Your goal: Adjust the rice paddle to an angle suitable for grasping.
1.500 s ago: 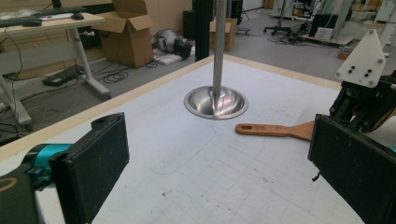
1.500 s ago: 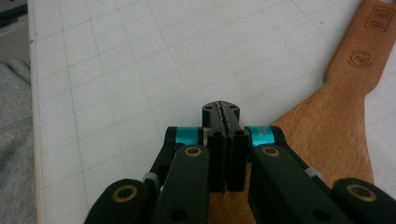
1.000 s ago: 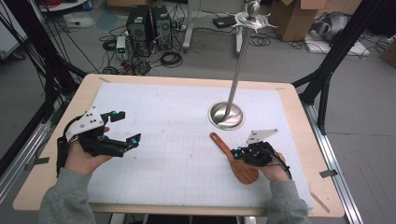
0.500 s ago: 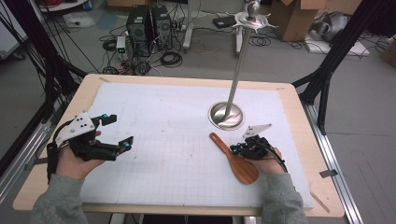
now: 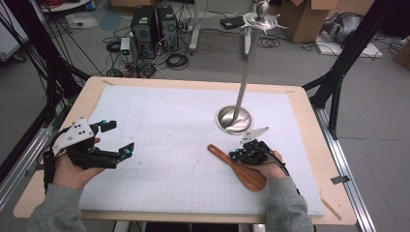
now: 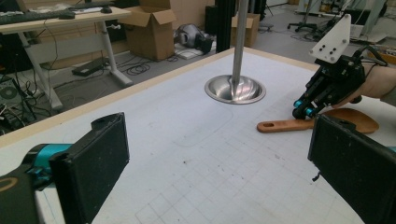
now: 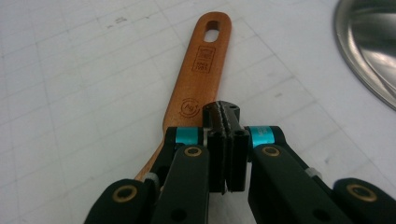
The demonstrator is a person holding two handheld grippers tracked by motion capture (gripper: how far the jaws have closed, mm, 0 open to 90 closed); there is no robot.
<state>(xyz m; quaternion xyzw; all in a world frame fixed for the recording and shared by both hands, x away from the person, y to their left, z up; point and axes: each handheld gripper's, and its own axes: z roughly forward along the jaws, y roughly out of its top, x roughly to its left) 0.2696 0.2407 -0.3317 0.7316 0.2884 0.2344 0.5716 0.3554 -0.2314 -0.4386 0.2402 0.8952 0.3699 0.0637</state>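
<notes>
Shift since a second ago: right gripper (image 5: 235,155) has slid a little lower and leftward in the high view, ending over the spatula's handle; left gripper (image 5: 118,137) has drifted toward the left edge of the frame, barely changing otherwise
Left claw: jaws wide apart with nothing between them; it sits at lower left of the high view, on the white grid mat (image 5: 159,125); its own view shows the two black pads at the bottom corners
Right claw: jaws pressed together, nothing caught between them; in the right gripper view the closed tips (image 7: 223,116) hang just over the handle, beside its round stamp
Wooden spatula (image 5: 237,166): lies flat on the mat at lower right of centre in the high view; the handle with its hanging hole (image 7: 213,24) points up-left, the blade is partly under the right hand (image 5: 270,166)
Steel stand (image 5: 234,118): round base just beyond the spatula, pole rising toward the top of the frame with hooks at its head; apart from the spatula
Step in hand, as I judge it: getting hold of the handle
Doing it well: part the jaws first, since closed tips can only push; straddle the handle across its width near the stamp; lower until the pads flank the wood; close squarely so the flat handle does not twist; keep clear of the steel base
</notes>
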